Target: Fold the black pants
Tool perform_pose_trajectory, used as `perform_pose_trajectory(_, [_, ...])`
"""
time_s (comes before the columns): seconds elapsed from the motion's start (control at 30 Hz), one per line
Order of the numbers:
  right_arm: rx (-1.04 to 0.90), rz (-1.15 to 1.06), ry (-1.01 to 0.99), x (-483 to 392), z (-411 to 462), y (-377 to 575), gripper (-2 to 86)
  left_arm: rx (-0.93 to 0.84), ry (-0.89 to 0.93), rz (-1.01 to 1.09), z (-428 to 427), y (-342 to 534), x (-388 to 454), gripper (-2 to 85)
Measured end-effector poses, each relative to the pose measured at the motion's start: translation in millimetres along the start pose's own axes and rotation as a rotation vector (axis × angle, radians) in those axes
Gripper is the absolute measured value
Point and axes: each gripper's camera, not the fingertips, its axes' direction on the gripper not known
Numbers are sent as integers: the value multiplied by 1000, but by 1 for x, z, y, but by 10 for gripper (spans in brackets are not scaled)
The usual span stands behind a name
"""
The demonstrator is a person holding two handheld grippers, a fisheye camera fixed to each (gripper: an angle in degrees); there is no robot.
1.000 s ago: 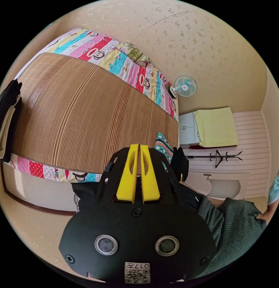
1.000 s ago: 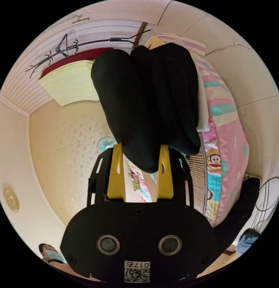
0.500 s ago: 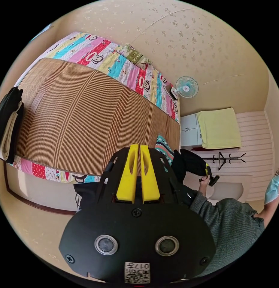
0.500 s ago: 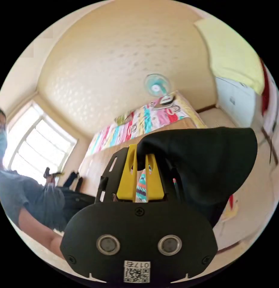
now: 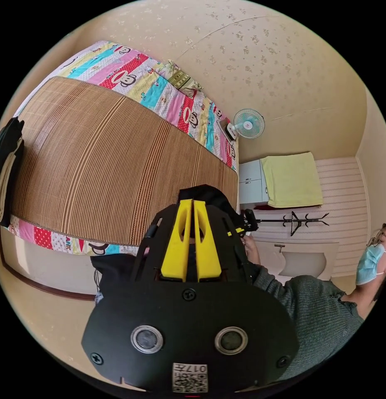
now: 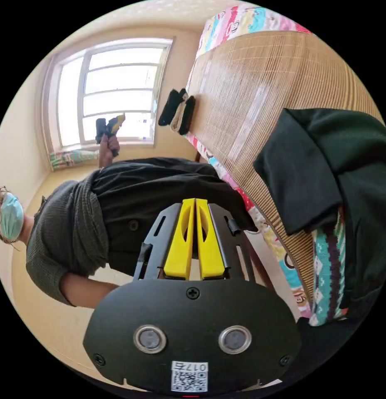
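Note:
The black pants (image 6: pixel 313 166) lie in a loose heap on the near corner of the bamboo mat (image 6: pixel 242 83), partly draped over a striped cushion (image 6: pixel 325 266). My right gripper (image 6: pixel 195 203) is shut and empty, drawn back from the heap and pointing at the person's body. In the left gripper view, the pants (image 5: pixel 205 194) sit just beyond my left gripper (image 5: pixel 192 203), which is shut on nothing. The right gripper (image 5: pixel 242 227) is beside the heap in a hand. The left gripper (image 6: pixel 111 124) is held up in front of the window.
A stack of folded dark and cream clothes (image 5: pixel 6 166) (image 6: pixel 178 110) rests at the mat's far end. A fan (image 5: pixel 247 124) stands by the bed's cartoon-print quilt (image 5: pixel 159 83). A white cabinet with a yellow towel (image 5: pixel 290 178) and a coat rack (image 5: pixel 298 218) stand along the wall.
The right gripper held the black pants in the air; it has let them go onto the mat's corner, swung away and shut. The left gripper stayed shut.

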Motion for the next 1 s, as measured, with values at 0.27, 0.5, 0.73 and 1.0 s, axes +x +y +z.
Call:
perform_pose_trajectory(0.27, [927, 866, 299, 94, -66, 114, 122, 35, 1, -105, 4, 36, -36, -10])
perform_pose_trajectory(0.5, [1205, 957, 52, 173, -15, 153, 129, 26, -10, -63, 32, 46, -32, -5])
perform_pose_trajectory(0.73, [1132, 528, 415, 92, -17, 58, 35, -99, -102, 288, 90, 18, 40, 55])
perform_pose_trajectory(1.0, [702, -229, 658, -103, 49, -91, 25, -230, -62, 749, 193, -1, 170, 142])
